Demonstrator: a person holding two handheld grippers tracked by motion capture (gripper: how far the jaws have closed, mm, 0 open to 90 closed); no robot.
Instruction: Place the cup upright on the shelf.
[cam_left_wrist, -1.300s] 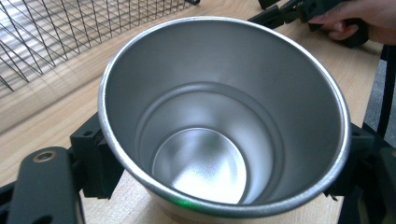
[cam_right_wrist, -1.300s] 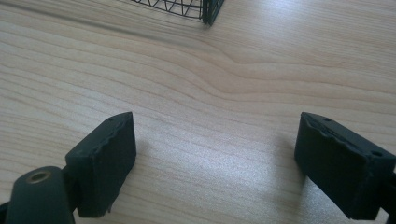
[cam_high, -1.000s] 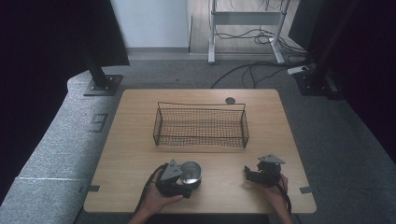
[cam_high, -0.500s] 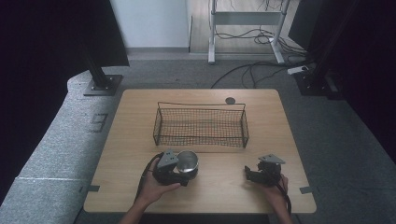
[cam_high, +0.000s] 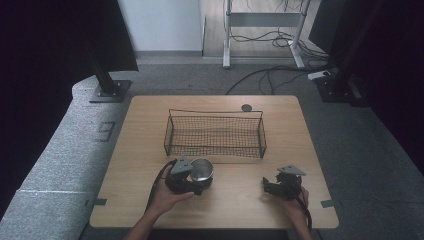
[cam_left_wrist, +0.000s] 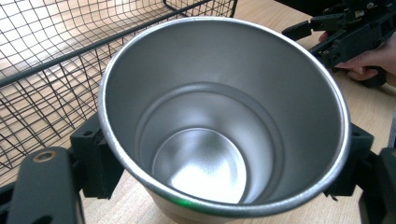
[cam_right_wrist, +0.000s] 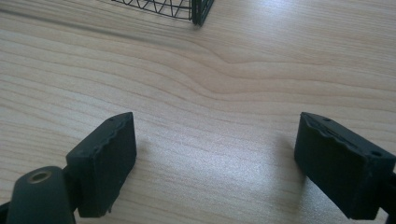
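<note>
A shiny steel cup (cam_high: 202, 169) sits between the jaws of my left gripper (cam_high: 197, 177), which is shut on its sides just in front of the black wire basket (cam_high: 215, 113). The left gripper view looks down into the empty cup (cam_left_wrist: 205, 158), with a black pad (cam_left_wrist: 95, 161) pressed on each side and the basket mesh (cam_left_wrist: 46, 70) close behind. My right gripper (cam_high: 268, 186) rests low at the front right of the table, jaws open and pointing left. Its own view has bare wood between the open gripper's (cam_right_wrist: 215, 163) jaws and a basket corner (cam_right_wrist: 197, 11) far ahead.
The wooden table (cam_high: 150, 130) carries a small dark disc (cam_high: 246, 107) behind the basket. The right gripper and the hand holding it (cam_left_wrist: 348, 35) appear at the top right of the left gripper view. Cables and dark stands lie on the floor beyond the table.
My left gripper has carried the cup a short way forward, closer to the basket's near wall. The right gripper has stayed put.
</note>
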